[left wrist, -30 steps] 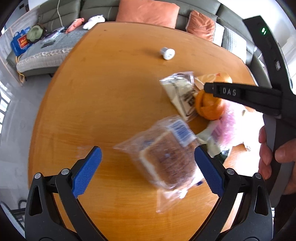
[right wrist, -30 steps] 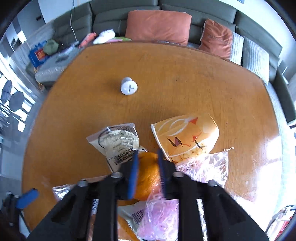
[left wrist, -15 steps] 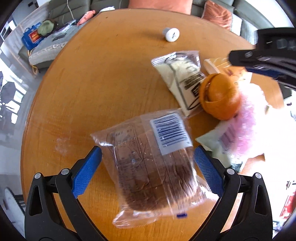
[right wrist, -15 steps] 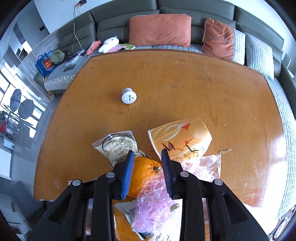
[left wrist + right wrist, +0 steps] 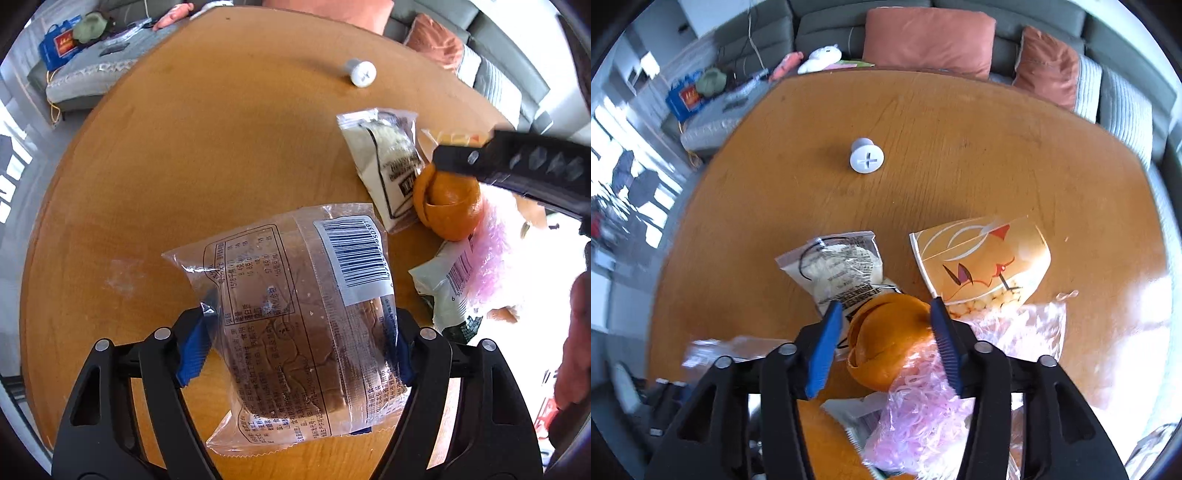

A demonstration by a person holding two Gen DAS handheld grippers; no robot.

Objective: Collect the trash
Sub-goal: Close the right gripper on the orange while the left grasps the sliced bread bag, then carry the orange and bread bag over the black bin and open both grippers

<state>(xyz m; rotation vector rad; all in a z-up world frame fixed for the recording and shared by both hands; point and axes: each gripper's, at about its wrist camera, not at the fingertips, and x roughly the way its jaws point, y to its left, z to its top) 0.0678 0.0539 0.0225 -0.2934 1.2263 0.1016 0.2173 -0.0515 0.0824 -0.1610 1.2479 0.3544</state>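
The left claw [image 5: 295,343] is closed around a clear bread bag [image 5: 303,317] with a brown slice inside, its blue pads pressing the bag from both sides near the lower half; the bag's barcode label faces up and its sealed end points away toward the middle of the round wooden worktop [image 5: 184,166]; whether the bag rests on the wood or is lifted off it cannot be told. The right claw [image 5: 886,339] stands partly open, its blue pads on either side of an orange peel [image 5: 886,343] shaped like a hollow cup; the right pad lies against the peel's edge while the left pad shows a narrow gap, so no firm grip can be read. Just beyond the peel and touching it lies a white snack wrapper [image 5: 838,269] with black printing; to its right, apart by a strip of bare wood, lies a flattened paper cup [image 5: 982,262] printed in orange and cream. A clear bag of pink shredded plastic [image 5: 931,406] spreads beneath the right claw and against the cup's lower edge; a white and green packet [image 5: 447,291] is tucked under it. Farther out on the worktop, well apart from the pile, stands a white plastic cap [image 5: 866,157] with a cross slot. Behind the worktop runs a grey sofa [image 5: 1027,22] with rust-coloured cushions [image 5: 927,37].
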